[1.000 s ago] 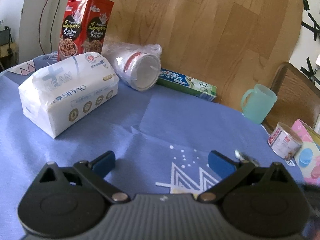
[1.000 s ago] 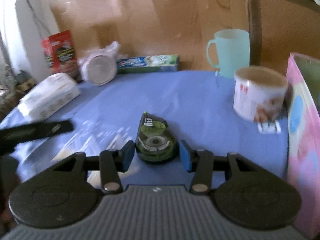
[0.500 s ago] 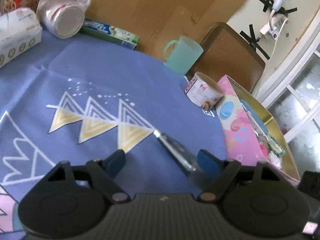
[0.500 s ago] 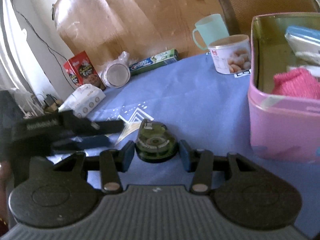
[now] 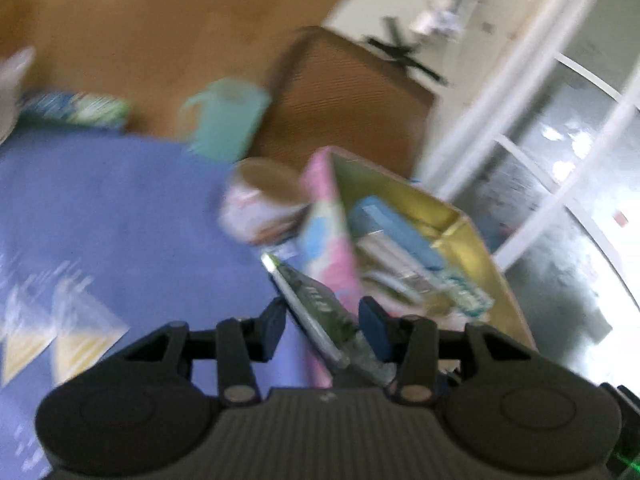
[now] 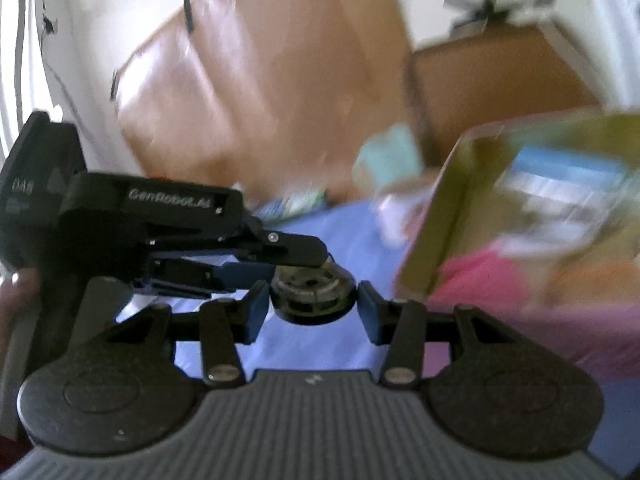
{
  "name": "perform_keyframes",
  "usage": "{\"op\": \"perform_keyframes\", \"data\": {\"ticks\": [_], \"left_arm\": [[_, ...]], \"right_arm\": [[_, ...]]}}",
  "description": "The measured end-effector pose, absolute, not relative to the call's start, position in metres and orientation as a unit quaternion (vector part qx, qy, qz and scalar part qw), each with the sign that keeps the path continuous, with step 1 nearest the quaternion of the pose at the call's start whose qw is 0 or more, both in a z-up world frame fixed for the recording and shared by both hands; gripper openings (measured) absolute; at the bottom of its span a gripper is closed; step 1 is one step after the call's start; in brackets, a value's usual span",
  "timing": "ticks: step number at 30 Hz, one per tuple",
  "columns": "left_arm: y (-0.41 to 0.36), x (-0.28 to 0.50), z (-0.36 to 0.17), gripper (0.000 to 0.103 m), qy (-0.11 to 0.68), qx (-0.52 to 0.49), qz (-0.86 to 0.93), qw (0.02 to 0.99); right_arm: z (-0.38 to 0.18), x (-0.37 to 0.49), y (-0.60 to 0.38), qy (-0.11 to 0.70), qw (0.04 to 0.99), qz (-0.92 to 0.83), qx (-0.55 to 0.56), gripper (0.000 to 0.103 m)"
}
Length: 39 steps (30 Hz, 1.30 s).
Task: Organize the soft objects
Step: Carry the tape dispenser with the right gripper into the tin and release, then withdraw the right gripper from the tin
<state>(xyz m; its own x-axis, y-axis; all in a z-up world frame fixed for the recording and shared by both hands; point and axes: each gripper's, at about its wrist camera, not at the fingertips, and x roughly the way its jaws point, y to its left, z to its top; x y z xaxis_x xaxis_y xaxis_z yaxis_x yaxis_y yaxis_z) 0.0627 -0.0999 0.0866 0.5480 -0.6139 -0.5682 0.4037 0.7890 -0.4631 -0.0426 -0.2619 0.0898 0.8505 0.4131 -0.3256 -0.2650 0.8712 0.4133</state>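
Observation:
My left gripper [image 5: 322, 322] is shut on a slim silver-green packet [image 5: 316, 300], which juts forward and up from between the pads. It hangs beside the near wall of the pink box [image 5: 328, 216], whose gold inside holds a blue carton and other packets. My right gripper [image 6: 310, 312] is shut on a round green-black tape dispenser [image 6: 314, 292], held above the blue cloth just left of the pink box [image 6: 432, 216]. A pink cloth [image 6: 488, 276] lies inside that box. In the right wrist view the left gripper [image 6: 292, 260] reaches in from the left, right behind the dispenser.
A tin can [image 5: 260, 200] and a teal mug [image 5: 228, 120] stand on the blue tablecloth [image 5: 120, 208] left of the box. A long toothpaste carton [image 5: 76, 108] lies at the back. A brown chair [image 5: 344, 104] stands behind the table. Both views are blurred.
The left jaws closed on the slim packet and lifted it off the cloth toward the pink box. The right gripper carried the dispenser up to the box, and both views swung right.

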Motion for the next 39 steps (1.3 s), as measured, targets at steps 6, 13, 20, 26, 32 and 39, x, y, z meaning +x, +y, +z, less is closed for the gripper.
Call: {"op": "perform_keyframes", "data": {"ticks": [6,13,20,26,32,39], "left_arm": [[-0.170,0.075,0.104,0.045,0.353,-0.094,-0.349,0.863],[-0.216,0.091,0.086,0.073,0.335,-0.016,-0.286,0.898],[-0.190,0.072,0.085,0.089,0.320,-0.024,-0.267,0.909],[-0.176,0.037,0.096,0.098,0.287,0.005,-0.239,0.927],[-0.162,-0.002,0.097,0.103,0.272,0.019,-0.212,0.938],[-0.151,-0.043,0.096,0.103,0.268,0.038,-0.187,0.944]], "right_arm": [[0.100,-0.048,-0.298,0.154,0.970,0.097,0.158,0.051],[0.083,-0.011,-0.324,0.160,0.977,0.003,0.143,0.067],[0.070,-0.027,-0.331,0.152,0.974,0.020,0.167,0.068],[0.083,-0.061,-0.331,0.134,0.975,0.009,0.179,0.068],[0.090,-0.095,-0.329,0.131,0.974,0.011,0.182,0.071],[0.090,-0.135,-0.323,0.141,0.969,0.007,0.203,0.092]]}}
